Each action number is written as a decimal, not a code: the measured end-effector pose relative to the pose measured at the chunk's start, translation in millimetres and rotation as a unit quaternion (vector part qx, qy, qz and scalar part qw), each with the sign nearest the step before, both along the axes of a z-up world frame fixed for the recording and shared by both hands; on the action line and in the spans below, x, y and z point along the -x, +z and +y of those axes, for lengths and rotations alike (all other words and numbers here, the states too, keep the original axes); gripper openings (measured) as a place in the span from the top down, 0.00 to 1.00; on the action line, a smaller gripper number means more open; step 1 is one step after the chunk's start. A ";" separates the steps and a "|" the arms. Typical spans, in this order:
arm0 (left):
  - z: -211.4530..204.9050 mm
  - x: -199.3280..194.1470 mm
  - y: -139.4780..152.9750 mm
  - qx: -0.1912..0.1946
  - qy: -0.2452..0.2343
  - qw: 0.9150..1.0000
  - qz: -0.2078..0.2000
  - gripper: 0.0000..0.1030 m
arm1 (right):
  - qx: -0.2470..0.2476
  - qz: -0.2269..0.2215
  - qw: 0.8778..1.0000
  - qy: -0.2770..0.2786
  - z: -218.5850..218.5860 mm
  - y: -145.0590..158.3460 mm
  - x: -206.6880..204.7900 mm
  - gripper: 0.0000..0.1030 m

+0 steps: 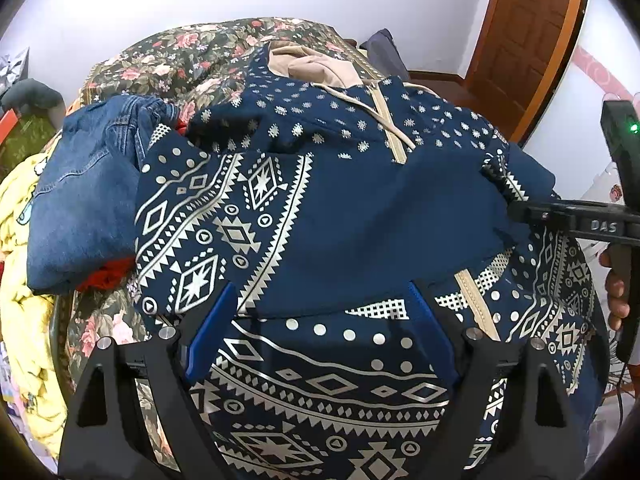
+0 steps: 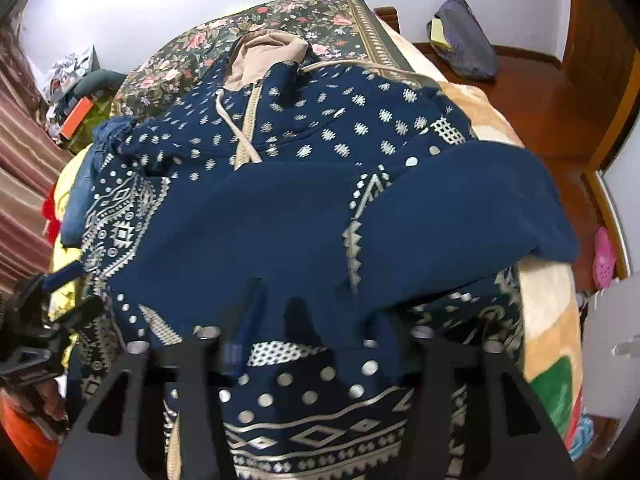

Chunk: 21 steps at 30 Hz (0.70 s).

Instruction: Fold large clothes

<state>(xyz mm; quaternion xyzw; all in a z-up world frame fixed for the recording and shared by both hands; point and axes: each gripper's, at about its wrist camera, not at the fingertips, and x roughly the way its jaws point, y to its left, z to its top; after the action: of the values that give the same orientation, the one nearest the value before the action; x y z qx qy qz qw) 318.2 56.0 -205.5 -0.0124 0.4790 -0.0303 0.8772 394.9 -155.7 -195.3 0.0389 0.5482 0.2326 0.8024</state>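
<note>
From the folded denim jeans (image 1: 80, 192) at the left, across the navy patterned hoodie (image 1: 320, 220) spread on the floral bedspread (image 1: 168, 64), both the left gripper (image 1: 316, 328) and right gripper (image 2: 316, 332) hover wide-jawed and empty, so the loosely crossed sleeves (image 2: 460, 208) could slide apart if nudged.

1. The left gripper (image 1: 318, 334) was built of black angular frames with triangular cut-outs, silver round bolts and blue finger pads (image 1: 210, 332).
2. The right gripper (image 2: 316, 344) was seen with matching black frames and silver bolts; its blue pads were blurred.
3. At three o'clock in the left view, white "DAS" lettering and a green light were carried on black housing.
</note>
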 end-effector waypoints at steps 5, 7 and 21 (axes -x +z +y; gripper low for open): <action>-0.1 2.1 -0.3 0.006 0.001 1.000 0.001 0.17 | -0.007 0.003 1.000 0.003 -4.5 18.2 5.8 0.45; 0.6 1.8 -0.6 0.008 0.001 1.000 0.001 0.17 | -0.030 0.008 1.000 -0.004 -14.2 25.5 7.1 0.45; 8.1 -1.3 -8.3 0.031 0.015 0.999 0.012 0.17 | -0.069 0.050 0.979 -0.184 -119.9 -5.8 -23.2 0.43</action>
<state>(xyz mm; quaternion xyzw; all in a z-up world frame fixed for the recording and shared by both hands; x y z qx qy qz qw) 319.5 64.1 -213.7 -0.0470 0.4880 -0.0320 0.8710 418.1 -275.7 -201.2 0.2060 0.5540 0.1155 0.7983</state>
